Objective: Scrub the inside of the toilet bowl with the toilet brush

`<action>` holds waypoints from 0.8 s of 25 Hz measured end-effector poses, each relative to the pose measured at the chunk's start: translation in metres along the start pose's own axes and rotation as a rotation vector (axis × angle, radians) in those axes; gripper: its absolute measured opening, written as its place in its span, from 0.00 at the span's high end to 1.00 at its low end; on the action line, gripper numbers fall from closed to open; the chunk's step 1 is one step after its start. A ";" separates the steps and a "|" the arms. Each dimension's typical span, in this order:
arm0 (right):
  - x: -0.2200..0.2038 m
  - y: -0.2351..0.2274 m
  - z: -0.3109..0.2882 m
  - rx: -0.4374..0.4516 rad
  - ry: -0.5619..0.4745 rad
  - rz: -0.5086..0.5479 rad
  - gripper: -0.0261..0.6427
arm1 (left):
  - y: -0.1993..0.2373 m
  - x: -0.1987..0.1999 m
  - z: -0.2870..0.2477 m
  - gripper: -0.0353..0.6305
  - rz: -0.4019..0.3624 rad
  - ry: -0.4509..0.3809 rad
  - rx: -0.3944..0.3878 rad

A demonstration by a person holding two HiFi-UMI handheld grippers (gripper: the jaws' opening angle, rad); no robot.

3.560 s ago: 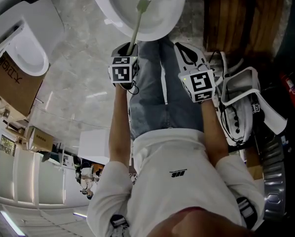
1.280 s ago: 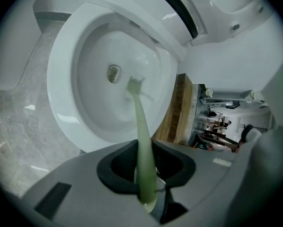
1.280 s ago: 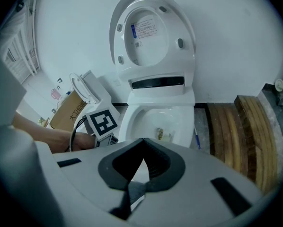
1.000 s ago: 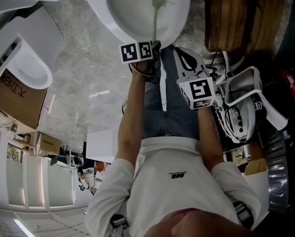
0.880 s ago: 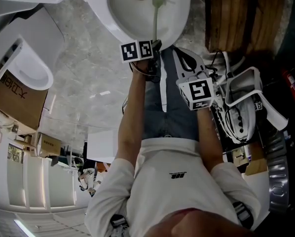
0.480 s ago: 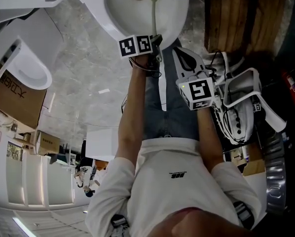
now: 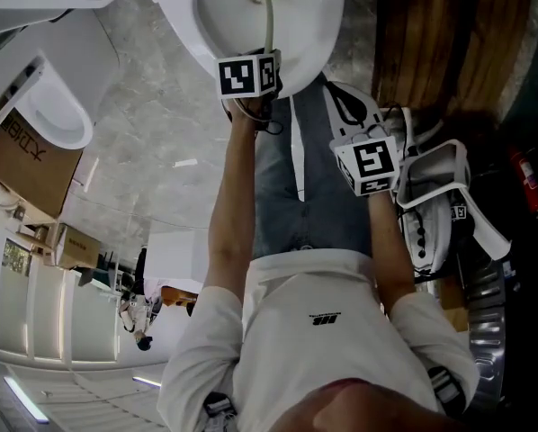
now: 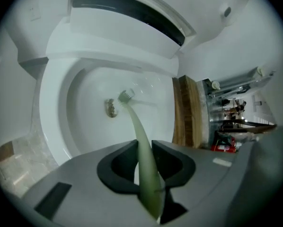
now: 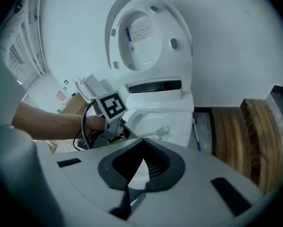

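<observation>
A white toilet bowl [image 7: 318,34] fills the top of the head view, with its lid [image 9: 146,30] raised. My left gripper [image 7: 267,59] hangs at the bowl's near rim, shut on the pale green handle of the toilet brush [image 8: 140,141]. The brush head [image 8: 126,95] rests on the bowl's inner wall beside a brown stain [image 8: 111,109] near the drain. My right gripper [image 7: 368,162] is held back over the person's leg, shut with nothing between its jaws [image 9: 142,142]. The right gripper view also shows the brush head [image 9: 163,129] in the bowl.
A stack of wooden slats [image 7: 431,34] lies right of the toilet, with a blue pen [image 9: 196,134] on the floor between them. A second white fixture [image 7: 53,115] and a cardboard box [image 7: 22,165] stand at the left. White framed gear [image 7: 444,201] sits at the right.
My left gripper has moved up to the bowl's rim. The brush head has swept from the right side of the bowl leftward to the stain. The right gripper has barely shifted.
</observation>
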State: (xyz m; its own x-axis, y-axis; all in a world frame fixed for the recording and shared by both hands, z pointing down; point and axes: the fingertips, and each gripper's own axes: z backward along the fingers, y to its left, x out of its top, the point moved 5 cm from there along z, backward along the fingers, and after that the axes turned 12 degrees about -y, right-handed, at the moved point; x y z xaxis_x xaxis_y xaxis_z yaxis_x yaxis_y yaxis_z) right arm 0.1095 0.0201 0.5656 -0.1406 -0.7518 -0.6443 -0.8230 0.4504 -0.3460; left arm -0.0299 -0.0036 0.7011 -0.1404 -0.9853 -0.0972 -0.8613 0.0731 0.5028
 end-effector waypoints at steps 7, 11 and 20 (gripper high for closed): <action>-0.008 -0.012 0.009 0.012 0.004 -0.002 0.97 | 0.002 0.005 0.006 0.80 -0.221 0.046 0.074; -0.009 -0.016 0.012 -0.001 -0.005 -0.014 0.97 | 0.010 -0.001 0.006 0.80 -0.386 0.103 0.108; -0.008 -0.008 0.010 -0.018 -0.037 -0.031 0.97 | 0.033 0.026 0.025 0.80 -0.863 0.230 0.199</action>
State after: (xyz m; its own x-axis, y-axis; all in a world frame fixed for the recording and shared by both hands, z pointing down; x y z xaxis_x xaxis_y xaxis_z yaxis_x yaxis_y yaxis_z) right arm 0.1227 0.0277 0.5668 -0.0943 -0.7466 -0.6586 -0.8364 0.4182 -0.3543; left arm -0.0743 -0.0228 0.6937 0.6736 -0.7154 -0.1857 -0.6936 -0.6987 0.1755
